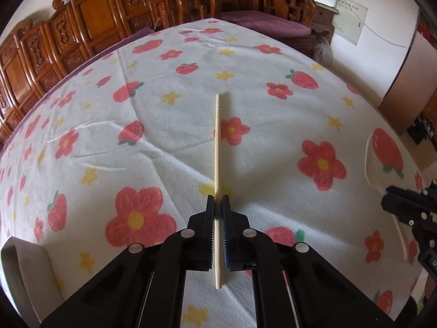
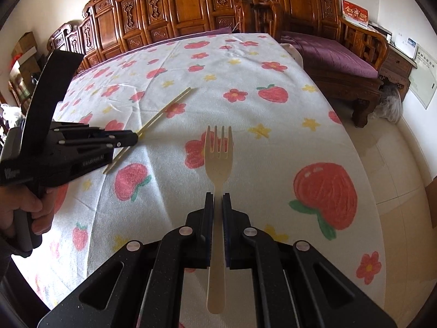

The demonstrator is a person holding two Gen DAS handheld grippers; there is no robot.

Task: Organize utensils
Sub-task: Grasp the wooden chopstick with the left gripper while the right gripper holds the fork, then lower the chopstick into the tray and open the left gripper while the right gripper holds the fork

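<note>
A home living room, by the look of it: a carved wooden bench [image 2: 191, 13] with tall panelled backs runs along the wall behind the worktop [image 2: 286, 114], which wears a white cloth printed with strawberries and flowers. Right of the bench, a matching armchair [image 2: 341, 52] holds a purple cushion, over pale floor tiles

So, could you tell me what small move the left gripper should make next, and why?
Probably a short, straight lift. The left gripper is shut on the chopsticks, which lie along the floral tablecloth. In the right wrist view two sticks show side by side, so lifting gently would check both come up. The right gripper already holds the wooden fork.
</note>
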